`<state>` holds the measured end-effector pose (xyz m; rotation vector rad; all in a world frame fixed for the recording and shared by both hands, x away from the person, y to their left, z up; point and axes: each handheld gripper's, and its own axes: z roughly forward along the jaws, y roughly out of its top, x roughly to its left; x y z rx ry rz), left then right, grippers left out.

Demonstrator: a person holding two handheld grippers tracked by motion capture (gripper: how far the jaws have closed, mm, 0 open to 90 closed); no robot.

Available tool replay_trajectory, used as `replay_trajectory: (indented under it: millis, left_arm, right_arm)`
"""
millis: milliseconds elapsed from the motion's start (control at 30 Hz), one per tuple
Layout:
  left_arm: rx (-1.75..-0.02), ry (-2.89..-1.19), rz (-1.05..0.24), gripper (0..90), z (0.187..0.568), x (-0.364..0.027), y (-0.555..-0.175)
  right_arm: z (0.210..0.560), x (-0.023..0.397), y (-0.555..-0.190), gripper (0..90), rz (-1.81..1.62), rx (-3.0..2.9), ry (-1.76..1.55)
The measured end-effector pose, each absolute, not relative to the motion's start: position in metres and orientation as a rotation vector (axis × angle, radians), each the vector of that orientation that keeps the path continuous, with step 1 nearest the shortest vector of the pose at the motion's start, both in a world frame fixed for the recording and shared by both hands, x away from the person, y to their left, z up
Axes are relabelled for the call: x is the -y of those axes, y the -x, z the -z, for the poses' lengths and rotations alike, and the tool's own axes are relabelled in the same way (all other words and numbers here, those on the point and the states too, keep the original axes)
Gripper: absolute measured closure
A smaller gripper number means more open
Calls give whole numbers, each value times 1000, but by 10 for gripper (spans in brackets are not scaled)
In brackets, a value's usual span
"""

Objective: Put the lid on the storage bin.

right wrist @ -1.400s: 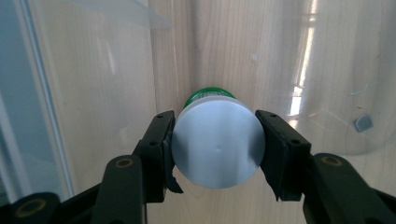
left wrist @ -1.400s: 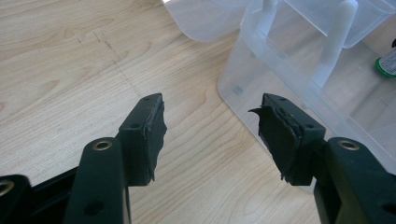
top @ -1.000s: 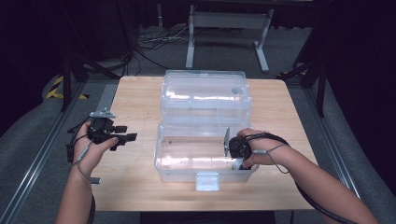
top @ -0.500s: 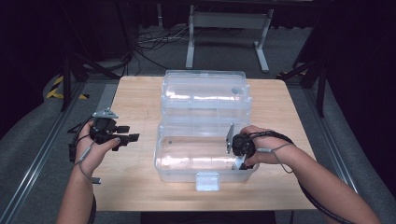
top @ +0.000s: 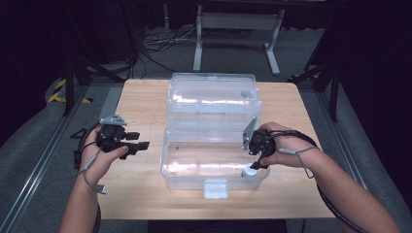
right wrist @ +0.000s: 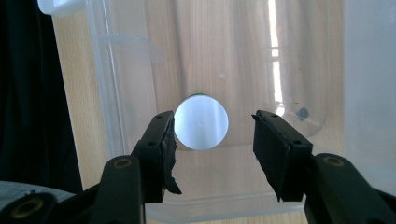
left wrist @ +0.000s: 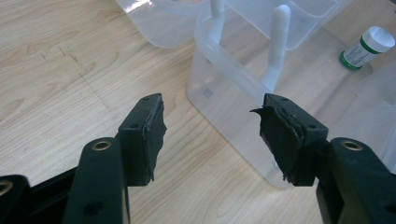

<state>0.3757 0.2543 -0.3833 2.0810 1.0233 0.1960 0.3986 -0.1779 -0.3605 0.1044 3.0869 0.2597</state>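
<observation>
High view: right gripper [top: 252, 167] points down into the near right corner of the clear box [top: 214, 183], over a small bottle [top: 249, 171] with a white cap. Its jaws have just been closing a little, with nothing pinched between them. Left gripper [top: 141, 145] hangs over bare table [top: 141, 104] left of the box, jaws apart, holding nothing.

Left gripper view: bottle [left wrist: 366, 46] stands upright inside the box, green band under the cap, well apart from these jaws.

Right gripper view: looking straight down on the cap [right wrist: 201, 122]. It sits near the left pad [right wrist: 166, 137]; the right pad stands clear. Jaws wide, nothing gripped.

Advice: centre the jaws on the cap, avoid the box wall, keep them vertical.
</observation>
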Motion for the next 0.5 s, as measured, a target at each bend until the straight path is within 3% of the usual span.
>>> replay_trajectory:
  millis: [500]
  left_arm:
    - [-911,-2097,-165,413,373,-233,-359]
  right_arm:
    - [329,188,-402,513,-497,-3012,-215]
